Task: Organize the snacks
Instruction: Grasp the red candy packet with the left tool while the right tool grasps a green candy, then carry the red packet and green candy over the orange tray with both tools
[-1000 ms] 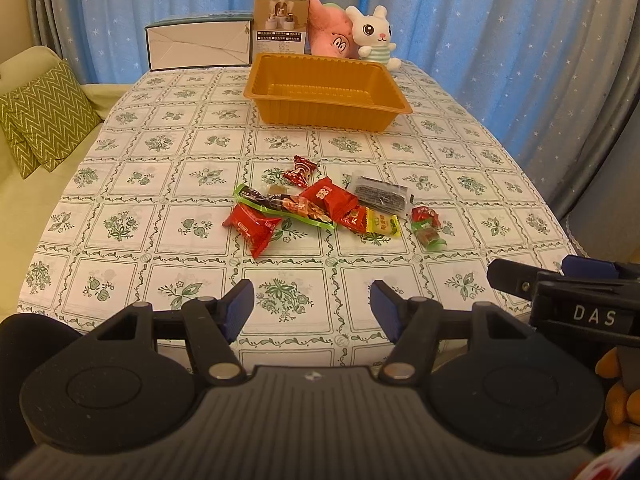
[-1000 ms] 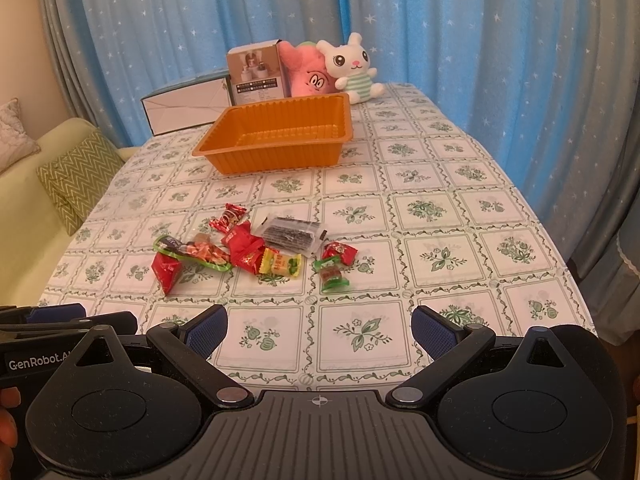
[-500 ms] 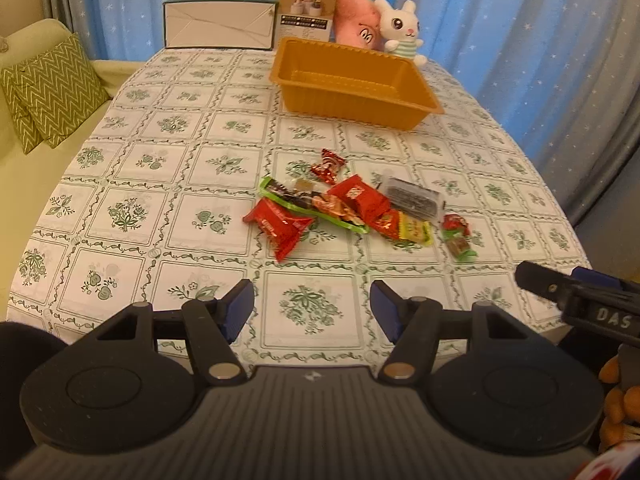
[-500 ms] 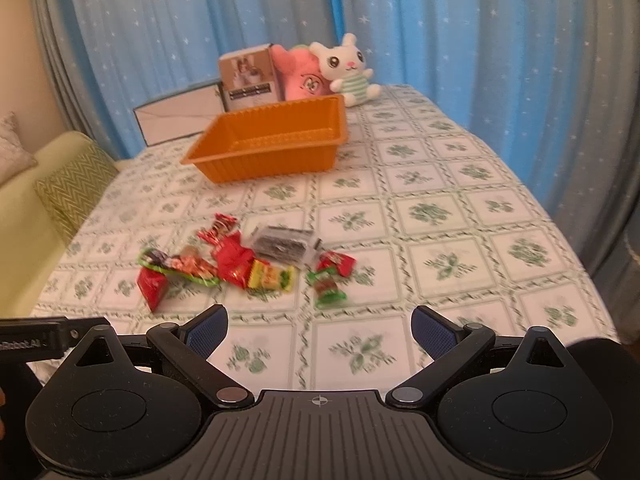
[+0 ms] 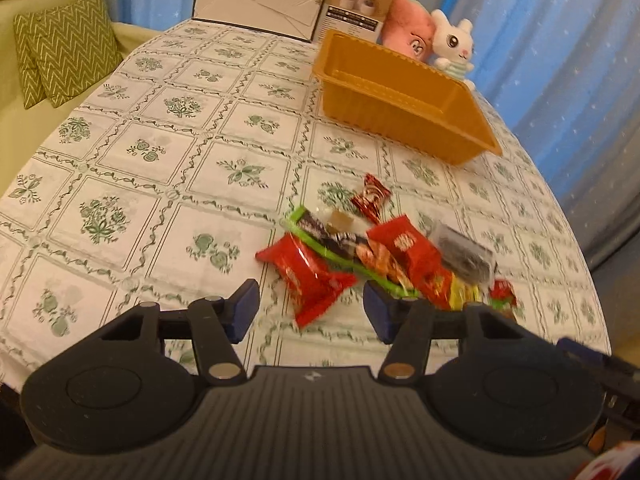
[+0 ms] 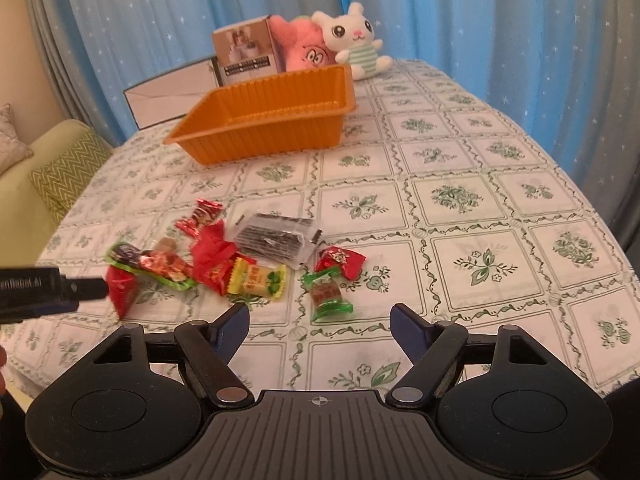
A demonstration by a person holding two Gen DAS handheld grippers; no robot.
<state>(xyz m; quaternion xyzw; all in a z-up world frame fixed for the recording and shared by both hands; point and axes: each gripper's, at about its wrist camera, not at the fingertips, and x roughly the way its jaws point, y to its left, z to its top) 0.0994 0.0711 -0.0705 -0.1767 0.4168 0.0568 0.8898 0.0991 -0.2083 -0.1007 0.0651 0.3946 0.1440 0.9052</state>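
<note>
The left gripper (image 5: 310, 312) hangs spread and empty, a shiny red packet (image 5: 308, 274) lying between its tips. The right gripper (image 6: 320, 326) gapes too, a green-ended sweet (image 6: 328, 294) just ahead. An orange tray (image 6: 240, 114) sits beyond the scattered snack wrappers.

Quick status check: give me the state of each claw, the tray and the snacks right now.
Left claw: open, empty, low over the red packet.
Right claw: open, empty, just short of the green-wrapped candy.
Tray: upright, empty as far as visible.
Snacks: loose pile on the tablecloth, none in the tray.
</note>
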